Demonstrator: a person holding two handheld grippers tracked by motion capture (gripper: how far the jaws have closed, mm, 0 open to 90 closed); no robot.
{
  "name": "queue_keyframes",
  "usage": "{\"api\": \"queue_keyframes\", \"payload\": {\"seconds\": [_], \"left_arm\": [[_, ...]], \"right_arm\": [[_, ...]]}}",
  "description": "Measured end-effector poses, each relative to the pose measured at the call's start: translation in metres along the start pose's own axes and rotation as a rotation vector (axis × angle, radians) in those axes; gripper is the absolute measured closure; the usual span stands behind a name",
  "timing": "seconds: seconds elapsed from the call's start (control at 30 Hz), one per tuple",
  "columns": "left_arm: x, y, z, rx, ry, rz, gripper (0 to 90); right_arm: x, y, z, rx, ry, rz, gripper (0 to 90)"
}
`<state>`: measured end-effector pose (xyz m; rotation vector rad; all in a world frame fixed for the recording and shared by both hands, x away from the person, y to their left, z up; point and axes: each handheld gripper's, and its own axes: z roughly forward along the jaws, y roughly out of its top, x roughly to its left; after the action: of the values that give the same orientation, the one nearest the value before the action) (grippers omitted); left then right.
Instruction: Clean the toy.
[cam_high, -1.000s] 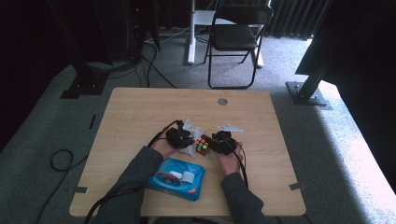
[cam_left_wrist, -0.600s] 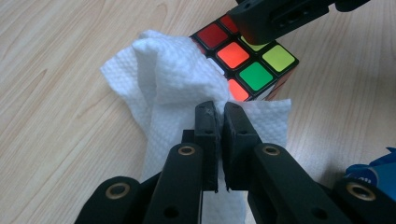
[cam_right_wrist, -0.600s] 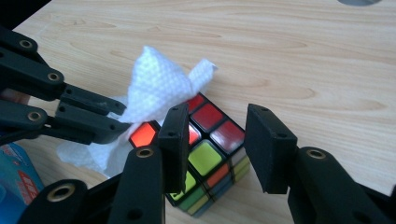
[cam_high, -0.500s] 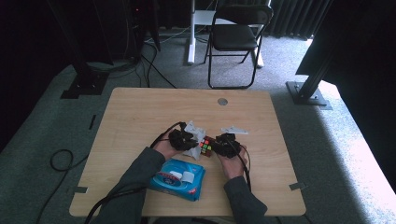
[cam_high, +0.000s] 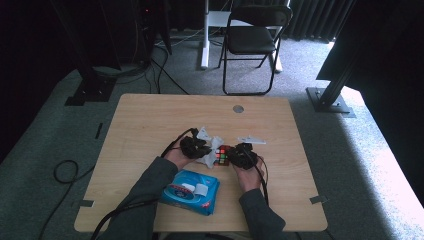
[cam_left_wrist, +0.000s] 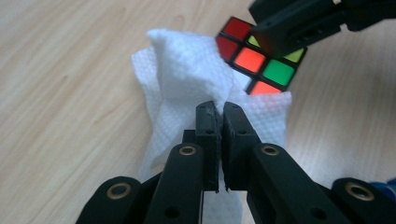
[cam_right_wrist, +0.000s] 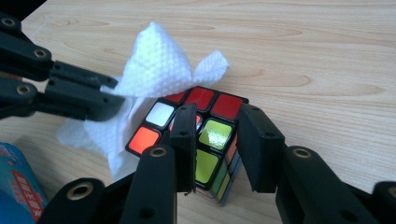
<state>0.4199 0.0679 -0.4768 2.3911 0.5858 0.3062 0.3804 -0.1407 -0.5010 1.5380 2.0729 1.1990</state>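
Black folding chair (cam_high: 252, 37) on grey carpet (cam_high: 45, 145)

Centre of frame: left gripper (cam_high: 196, 148) and right gripper (cam_high: 243, 156) flank a puzzle cube (cam_high: 222, 155); blue packet (cam_high: 190, 191) below.

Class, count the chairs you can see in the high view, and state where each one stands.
1. A black folding chair stands on the carpet beyond the table's far edge; others may be hidden in the dark.

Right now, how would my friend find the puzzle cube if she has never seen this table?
Start at the wooden table and look just past the blue wipes pack on its near edge. Between the two black grippers lies a white wipe, pinched by the left gripper. Touching the wipe sits the puzzle cube, at the right gripper: the one thing there with glossy red, orange, green and white squares.
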Motion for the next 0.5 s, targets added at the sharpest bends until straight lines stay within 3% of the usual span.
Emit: {"api": "queue_keyframes", "payload": {"seconds": [0.27, 0.5], "left_arm": [[0.0038, -0.0001, 0.0034, -0.024, 0.025, -0.047, 87.3], [0.0042, 0.0008, 0.0073, -0.024, -0.005, -0.067, 87.3]], "right_arm": [[0.0028, 0.0008, 0.0023, -0.005, -0.006, 0.006, 70.3], [0.0016, -0.0002, 0.0022, -0.010, 0.001, 0.013, 70.3]]}}
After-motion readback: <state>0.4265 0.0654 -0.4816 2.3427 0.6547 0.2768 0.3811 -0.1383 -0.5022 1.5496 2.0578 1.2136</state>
